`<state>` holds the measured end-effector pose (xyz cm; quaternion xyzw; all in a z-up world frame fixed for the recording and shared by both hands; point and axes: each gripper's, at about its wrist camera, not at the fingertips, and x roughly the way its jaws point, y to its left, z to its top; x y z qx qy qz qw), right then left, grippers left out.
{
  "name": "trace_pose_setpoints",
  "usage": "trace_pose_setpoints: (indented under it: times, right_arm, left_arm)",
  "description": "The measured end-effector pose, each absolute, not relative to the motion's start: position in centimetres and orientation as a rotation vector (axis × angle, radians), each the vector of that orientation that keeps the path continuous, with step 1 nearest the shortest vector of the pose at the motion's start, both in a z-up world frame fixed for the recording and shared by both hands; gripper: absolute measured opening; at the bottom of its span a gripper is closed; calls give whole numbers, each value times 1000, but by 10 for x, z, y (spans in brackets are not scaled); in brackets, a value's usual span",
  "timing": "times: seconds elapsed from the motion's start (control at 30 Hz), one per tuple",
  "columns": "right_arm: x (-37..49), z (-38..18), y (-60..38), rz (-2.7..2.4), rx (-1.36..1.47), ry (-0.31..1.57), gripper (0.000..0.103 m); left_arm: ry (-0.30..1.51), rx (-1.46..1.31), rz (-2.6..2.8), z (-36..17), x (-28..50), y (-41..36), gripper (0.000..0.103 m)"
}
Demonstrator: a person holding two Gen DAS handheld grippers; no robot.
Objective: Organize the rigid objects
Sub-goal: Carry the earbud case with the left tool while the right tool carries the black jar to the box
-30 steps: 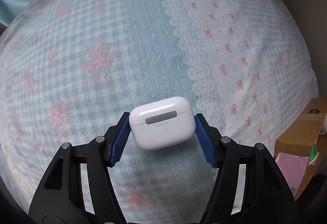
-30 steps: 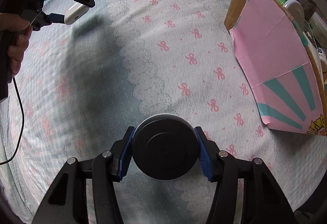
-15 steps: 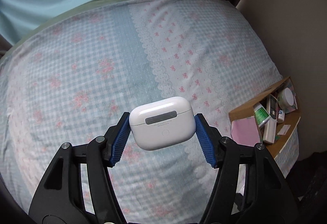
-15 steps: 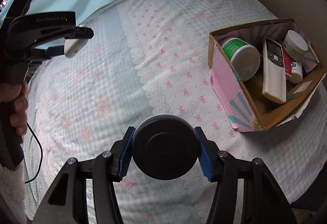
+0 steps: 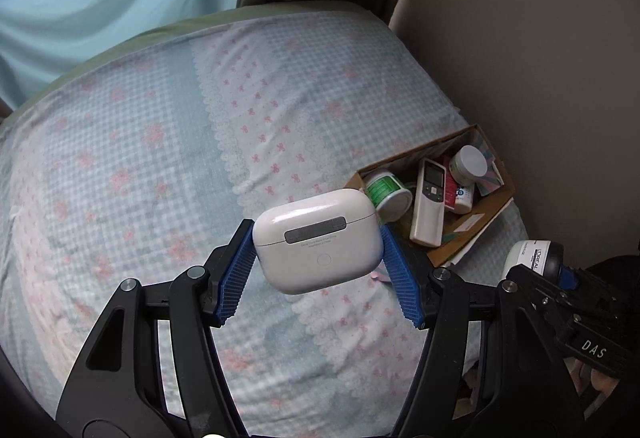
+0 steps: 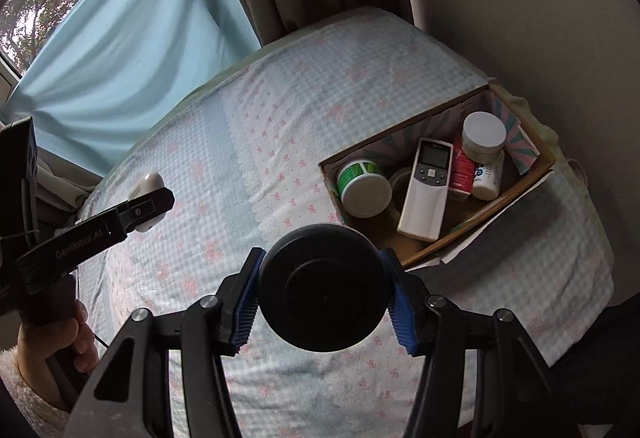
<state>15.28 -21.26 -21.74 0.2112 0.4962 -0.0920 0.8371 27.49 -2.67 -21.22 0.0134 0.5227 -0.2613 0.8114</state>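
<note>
I count two grippers, each gripping one item above the bed. My left gripper (image 5: 318, 254) clamps a glossy white rounded-rectangle plastic earbud case (image 5: 316, 238) between its ribbed blue pads; the case shows a grey hinge strip, faint print and a small round button. My right gripper (image 6: 322, 292) pinches a round jar with a black lid (image 6: 323, 290), its lid facing the camera; from the left view its white side reads L'OREAL. On the checked, bow-printed bedsheet (image 6: 240, 142) sits one open brown cardboard box (image 6: 516, 194) holding five things I can make out: a green-labelled tub (image 6: 362, 186), a white remote control (image 6: 424, 190), a red packet (image 6: 462, 170), a white-lidded jar (image 6: 482, 136) and a small white bottle (image 6: 488, 178).
</note>
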Motion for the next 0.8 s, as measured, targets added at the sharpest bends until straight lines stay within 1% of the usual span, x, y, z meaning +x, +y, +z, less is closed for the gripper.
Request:
trace_pose_setpoints:
  times: [0.17, 0.33, 0.57, 0.8]
  right_arm:
    - [141, -212, -274, -158, 428, 1066, 52]
    - [145, -218, -332, -107, 409, 1096, 52]
    - [170, -237, -387, -51, 400, 1154, 52]
    - [207, -278, -404, 6, 382, 1254, 52]
  left_arm:
    - [1115, -21, -512, -205, 248, -69, 60]
    - [1141, -58, -466, -215, 231, -114, 60]
    - [1193, -85, -415, -248, 227, -163, 60]
    - [1266, -83, -361, -295, 237, -191, 60]
